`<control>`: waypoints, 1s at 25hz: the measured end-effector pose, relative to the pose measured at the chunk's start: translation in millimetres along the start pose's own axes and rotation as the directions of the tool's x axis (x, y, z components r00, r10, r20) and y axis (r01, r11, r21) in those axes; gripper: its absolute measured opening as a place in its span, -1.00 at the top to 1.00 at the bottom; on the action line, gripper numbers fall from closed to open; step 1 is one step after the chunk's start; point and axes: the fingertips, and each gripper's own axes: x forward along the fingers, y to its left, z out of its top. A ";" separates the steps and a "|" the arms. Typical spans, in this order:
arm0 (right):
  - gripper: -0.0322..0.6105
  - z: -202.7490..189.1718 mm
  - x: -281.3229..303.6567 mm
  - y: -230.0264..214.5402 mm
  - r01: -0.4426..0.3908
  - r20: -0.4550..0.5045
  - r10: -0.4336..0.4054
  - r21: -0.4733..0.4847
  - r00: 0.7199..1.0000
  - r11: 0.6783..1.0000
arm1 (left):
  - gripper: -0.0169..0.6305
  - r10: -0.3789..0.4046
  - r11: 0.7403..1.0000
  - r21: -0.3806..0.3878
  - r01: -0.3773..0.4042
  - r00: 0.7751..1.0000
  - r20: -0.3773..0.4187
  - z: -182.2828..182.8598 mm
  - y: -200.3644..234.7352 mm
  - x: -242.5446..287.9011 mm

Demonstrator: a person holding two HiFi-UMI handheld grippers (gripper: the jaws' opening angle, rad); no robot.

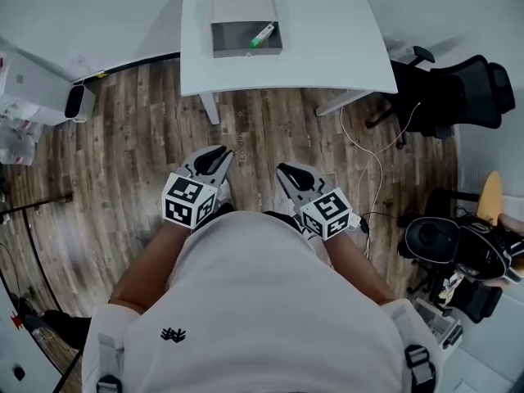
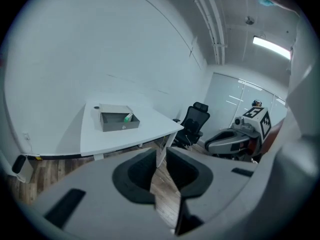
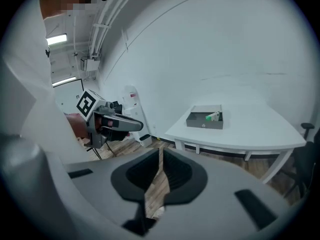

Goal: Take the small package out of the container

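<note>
A grey open container (image 1: 246, 51) sits at the far side of the white table (image 1: 327, 56), with a small green-and-white package (image 1: 262, 35) lying inside it at the right. The container (image 2: 120, 124) and package (image 2: 128, 117) also show far off in the left gripper view, and the same container (image 3: 205, 123) and package (image 3: 213, 116) in the right gripper view. Both grippers are held close to the person's body over the wood floor, well short of the table. The left gripper (image 1: 223, 155) (image 2: 161, 151) stands slightly open, empty. The right gripper (image 1: 285, 170) (image 3: 160, 151) is shut, empty.
A black office chair (image 1: 458, 97) stands right of the table, with a white cable (image 1: 372, 158) trailing over the floor. A white bin (image 1: 80, 102) and boxes sit at the left wall. Dark equipment (image 1: 454, 248) crowds the right side.
</note>
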 end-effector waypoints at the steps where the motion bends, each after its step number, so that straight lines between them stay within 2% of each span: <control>1: 0.86 2.7 4.6 -2.1 0.010 0.000 -0.010 0.001 1.000 1.000 | 0.74 -0.002 1.000 0.007 0.002 1.000 -0.002 1.8 8.7 2.9; 5: 0.86 13.9 13.6 -11.8 0.052 0.007 -0.052 0.013 0.999 0.999 | 0.67 -0.009 1.000 0.026 0.009 1.000 -0.017 10.4 36.8 19.2; 11: 0.86 20.5 12.9 -44.6 0.077 0.004 -0.078 0.060 0.997 0.995 | 0.62 -0.008 0.998 0.061 0.010 1.000 -0.024 36.4 54.4 61.1; 15: 0.86 26.5 17.5 -73.0 0.048 -0.001 -0.048 0.043 0.999 0.998 | 0.57 0.019 0.997 0.077 -0.017 0.999 -0.029 53.7 61.7 93.6; 25: 0.85 57.6 29.1 -159.0 -0.042 0.015 0.042 0.005 0.999 0.999 | 0.53 0.155 0.984 0.100 -0.148 0.985 -0.069 94.7 102.8 180.5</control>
